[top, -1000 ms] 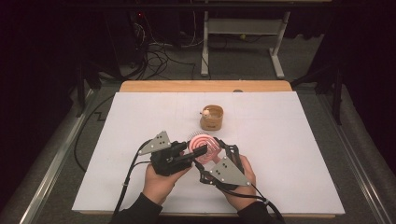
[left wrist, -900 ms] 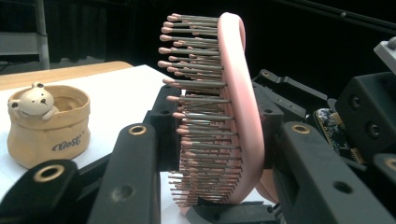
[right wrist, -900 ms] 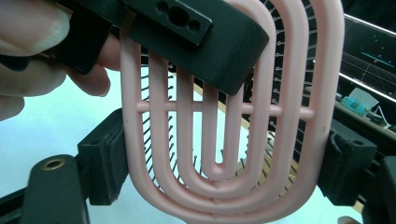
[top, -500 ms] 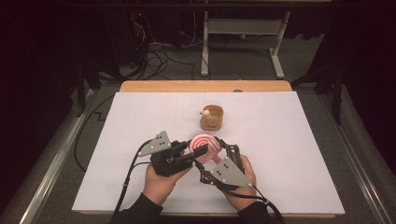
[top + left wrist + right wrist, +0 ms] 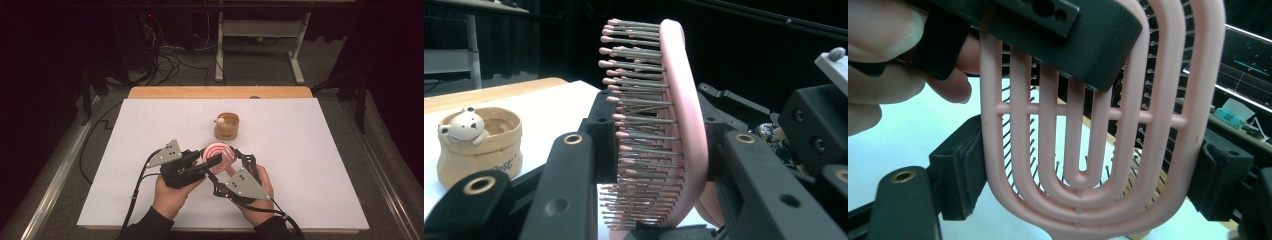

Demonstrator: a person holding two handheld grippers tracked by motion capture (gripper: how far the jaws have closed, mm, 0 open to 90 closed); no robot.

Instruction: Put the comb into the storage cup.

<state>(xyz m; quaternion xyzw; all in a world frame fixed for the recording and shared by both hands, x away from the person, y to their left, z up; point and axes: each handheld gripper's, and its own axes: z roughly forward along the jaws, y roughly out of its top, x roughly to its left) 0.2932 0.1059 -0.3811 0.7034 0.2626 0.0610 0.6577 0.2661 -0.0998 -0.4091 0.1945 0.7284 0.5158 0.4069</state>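
Note:
A pink vented hairbrush [image 5: 220, 152] is held above the white table between both grippers. My left gripper [image 5: 213, 159] comes in from the left and is shut on it. In the left gripper view one pad presses the bristles and the other the back of the hairbrush [image 5: 680, 120]. My right gripper [image 5: 234, 158] comes from the right, shut across the brush's width. In the right gripper view its pads clamp both edges of the hairbrush [image 5: 1083, 200], and the left gripper's black jaw lies over the top of the brush, a hand behind it.
A small tan cup [image 5: 227, 126] with a white bear figure [image 5: 464, 128] on its rim stands on the white table cover [image 5: 310, 150] just beyond the brush. A wooden edge [image 5: 220, 92] runs along the far side. Cables and a desk frame lie on the floor beyond.

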